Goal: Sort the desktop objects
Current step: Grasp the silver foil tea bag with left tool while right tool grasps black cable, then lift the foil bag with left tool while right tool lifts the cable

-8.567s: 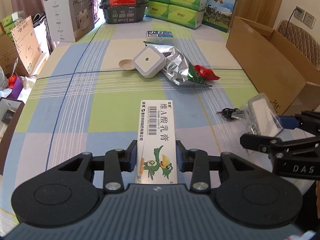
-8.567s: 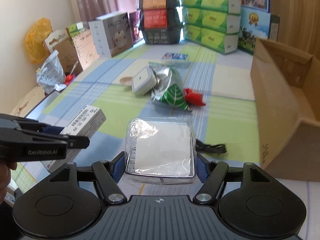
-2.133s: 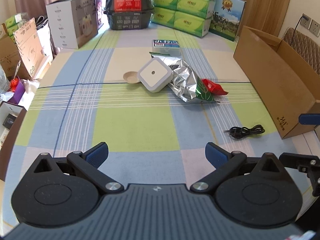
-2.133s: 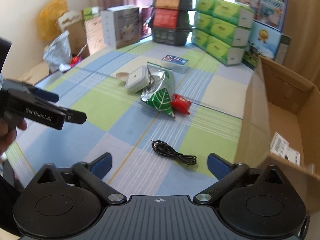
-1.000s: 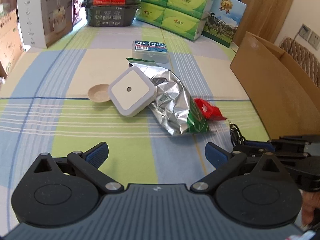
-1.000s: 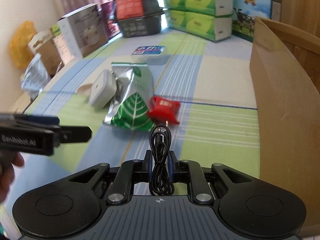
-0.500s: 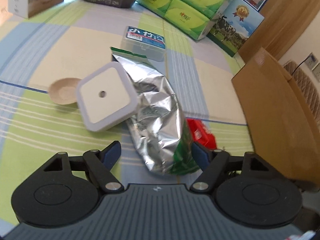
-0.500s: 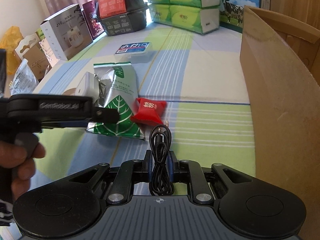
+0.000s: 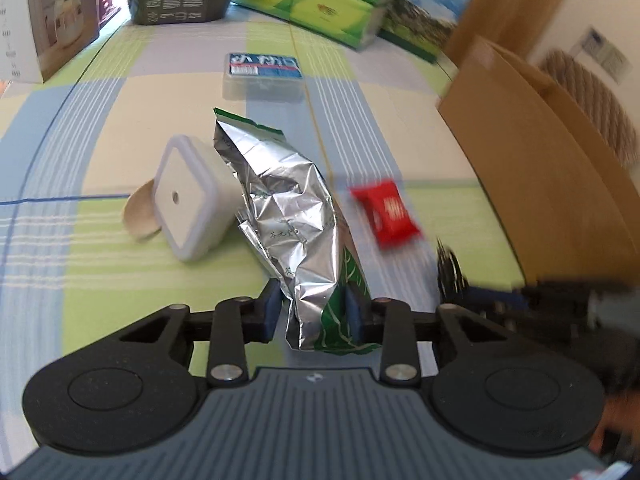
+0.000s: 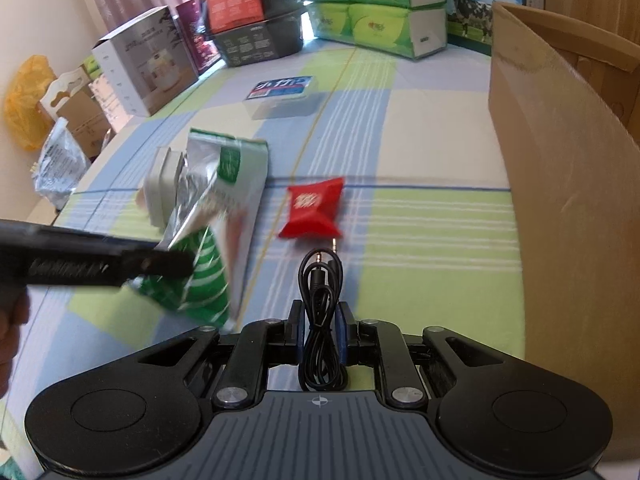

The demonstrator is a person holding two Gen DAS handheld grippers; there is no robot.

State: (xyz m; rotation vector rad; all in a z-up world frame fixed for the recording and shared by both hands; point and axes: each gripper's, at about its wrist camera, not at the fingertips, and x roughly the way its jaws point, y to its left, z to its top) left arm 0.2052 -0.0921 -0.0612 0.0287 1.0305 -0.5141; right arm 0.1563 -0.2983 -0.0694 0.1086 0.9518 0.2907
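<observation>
- The left gripper (image 9: 313, 311) is seen closed on the near, green-printed end of a crumpled silver foil bag (image 9: 296, 224), whose sides are pinched between the two blue pads (image 9: 272, 312).
- In the right wrist view the same bag (image 10: 208, 216) is shown tilted, its green end raised beside the dark left gripper; the motion blur there makes it unclear whether the far end touches the cloth.
- The right gripper (image 10: 320, 334) is clamped on a coiled black audio cable (image 10: 320, 300), with the two plug tips pointing forward beyond the fingertips.
- A white square device (image 9: 188, 196) is seen leaning just beside the bag on its left, with a small tan dish (image 9: 140, 216) partly tucked under it.
- A red packet (image 10: 314, 208) is lying flat on the checked tablecloth (image 10: 432, 140), to the right of the bag and apart from it.
- A clear plastic box with a blue label (image 9: 264, 74) is placed farther back, near the middle of the table.
- An open cardboard box (image 10: 560, 160) is standing along the right edge of the table.
- Green tissue packs (image 10: 380, 4) and stacked cartons are lined up at the far end.
- Part of a hand (image 10: 10, 320) is visible at the left edge behind the left gripper.
</observation>
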